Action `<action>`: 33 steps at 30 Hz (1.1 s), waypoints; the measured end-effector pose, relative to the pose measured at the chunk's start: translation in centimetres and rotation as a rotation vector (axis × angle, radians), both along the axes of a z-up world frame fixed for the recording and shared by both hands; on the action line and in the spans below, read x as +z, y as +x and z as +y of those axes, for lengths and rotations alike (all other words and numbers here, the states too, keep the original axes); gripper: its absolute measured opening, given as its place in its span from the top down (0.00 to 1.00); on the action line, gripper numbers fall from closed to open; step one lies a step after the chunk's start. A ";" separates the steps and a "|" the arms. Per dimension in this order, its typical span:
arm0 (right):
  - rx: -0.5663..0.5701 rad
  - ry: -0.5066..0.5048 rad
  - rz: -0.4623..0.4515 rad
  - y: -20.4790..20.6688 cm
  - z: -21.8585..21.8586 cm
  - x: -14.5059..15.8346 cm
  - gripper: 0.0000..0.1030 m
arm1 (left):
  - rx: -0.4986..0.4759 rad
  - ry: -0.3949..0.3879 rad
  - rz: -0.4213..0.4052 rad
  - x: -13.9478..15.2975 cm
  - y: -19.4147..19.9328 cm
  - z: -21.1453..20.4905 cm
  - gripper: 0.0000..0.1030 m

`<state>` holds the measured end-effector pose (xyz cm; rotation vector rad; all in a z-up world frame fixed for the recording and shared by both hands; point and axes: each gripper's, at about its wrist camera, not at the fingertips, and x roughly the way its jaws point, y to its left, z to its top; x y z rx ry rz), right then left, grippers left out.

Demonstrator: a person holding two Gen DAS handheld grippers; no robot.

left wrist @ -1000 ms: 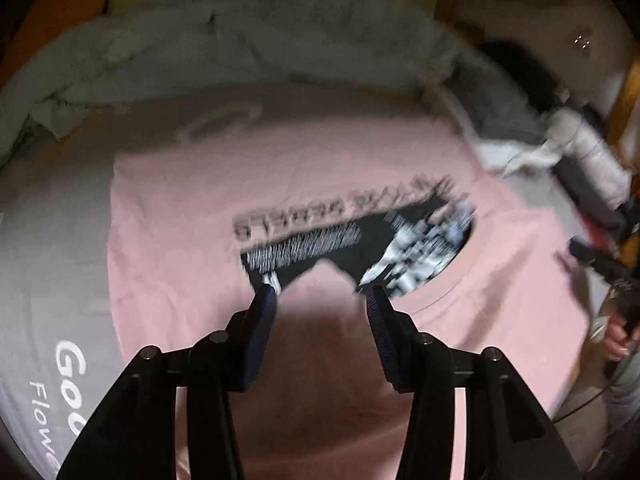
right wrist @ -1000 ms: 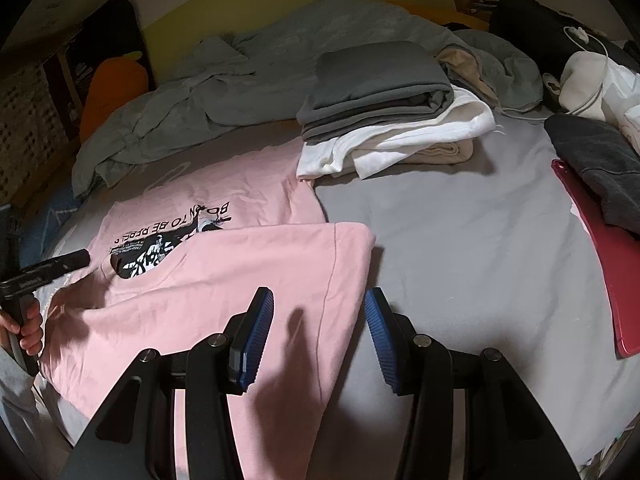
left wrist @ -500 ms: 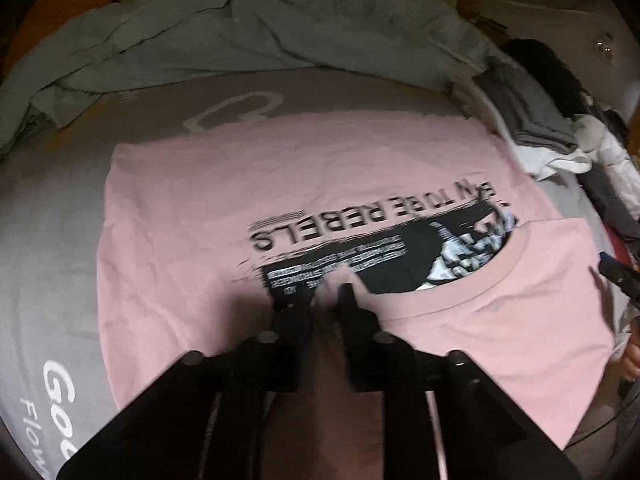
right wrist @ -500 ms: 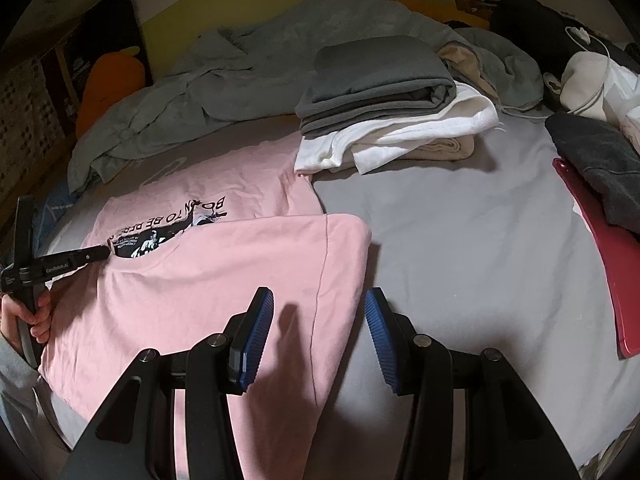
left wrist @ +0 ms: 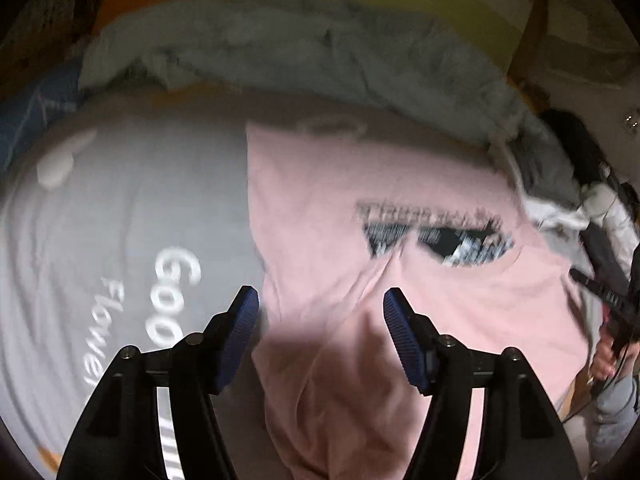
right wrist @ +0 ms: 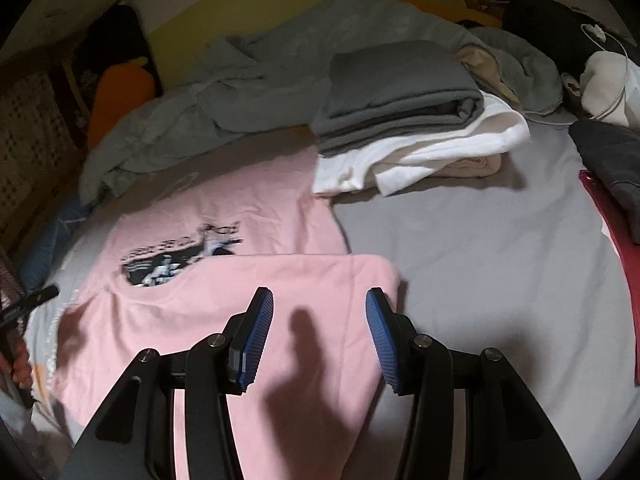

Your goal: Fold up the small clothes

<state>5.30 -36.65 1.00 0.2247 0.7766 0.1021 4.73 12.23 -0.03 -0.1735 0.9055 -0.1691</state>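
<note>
A pink T-shirt [left wrist: 400, 240] with a black print lies on the grey bed sheet, its top part folded down over the print. It also shows in the right wrist view [right wrist: 248, 296]. My left gripper [left wrist: 320, 320] is open and empty, just above the shirt's left side edge. My right gripper [right wrist: 319, 320] is open and empty, above the folded layer near its right edge.
A stack of folded grey and white clothes [right wrist: 404, 120] sits behind the shirt. A crumpled grey-green blanket [left wrist: 304, 52] lies along the back. Dark clothes [right wrist: 612, 164] and a red item [right wrist: 616, 256] lie at the right. The sheet [left wrist: 120, 220] carries white lettering.
My left gripper was shut on the shirt's collar half a second ago; it has opened, let go and shifted left. The right gripper stayed open and moved little.
</note>
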 end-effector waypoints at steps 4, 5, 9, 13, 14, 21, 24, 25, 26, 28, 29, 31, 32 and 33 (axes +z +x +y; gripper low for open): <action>-0.016 0.019 0.043 1.4 -0.4 -0.9 0.52 | -0.041 0.050 0.039 -1.1 0.3 -1.9 0.52; -0.015 0.020 0.047 1.6 -0.4 -1.0 0.52 | -0.031 0.092 0.026 -1.1 0.2 -2.3 0.72; 0.005 -0.094 0.050 2.5 0.9 -1.5 0.96 | 0.081 0.237 -0.042 -1.0 0.1 -1.5 0.92; -0.060 -0.218 0.006 2.6 1.6 -1.3 0.98 | 0.090 0.184 0.021 -2.6 0.9 0.0 0.92; -0.078 -0.246 0.012 2.7 1.5 -1.4 0.98 | 0.094 0.171 0.032 -3.0 1.1 0.2 0.89; -0.125 -0.087 0.048 2.3 -1.5 -1.6 0.96 | 0.099 0.091 -0.082 0.1 -1.3 0.4 0.60; -0.114 -0.002 0.009 0.3 -2.3 -0.5 0.82 | 0.067 0.010 -0.138 1.8 -4.3 0.0 0.54; -0.112 0.032 -0.014 -1.0 -2.5 -0.1 0.77 | 0.051 -0.019 -0.148 2.1 -5.5 -0.3 0.52; -0.113 0.043 -0.028 -1.8 -2.4 0.2 0.69 | 0.033 -0.045 -0.148 2.1 -6.7 -0.6 0.51; -0.113 0.046 -0.070 -4.0 -2.0 0.9 0.57 | 0.009 -0.057 -0.133 1.6 -8.4 -1.5 0.51; -0.114 0.036 -0.084 -4.9 -1.7 1.1 0.54 | 0.000 -0.057 -0.121 1.0 -9.4 -2.0 0.51; -0.109 0.013 -0.099 -6.9 -1.2 1.1 0.54 | 0.003 -0.057 -0.079 -0.3 -10.5 -2.8 0.52; -0.101 0.013 -0.100 -7.7 -0.8 1.0 0.54 | 0.010 -0.062 -0.067 -0.9 -11.1 -3.1 0.55; -0.092 0.020 -0.097 -8.3 -0.5 0.9 0.54 | 0.020 -0.068 -0.057 -1.5 -11.6 -3.2 0.63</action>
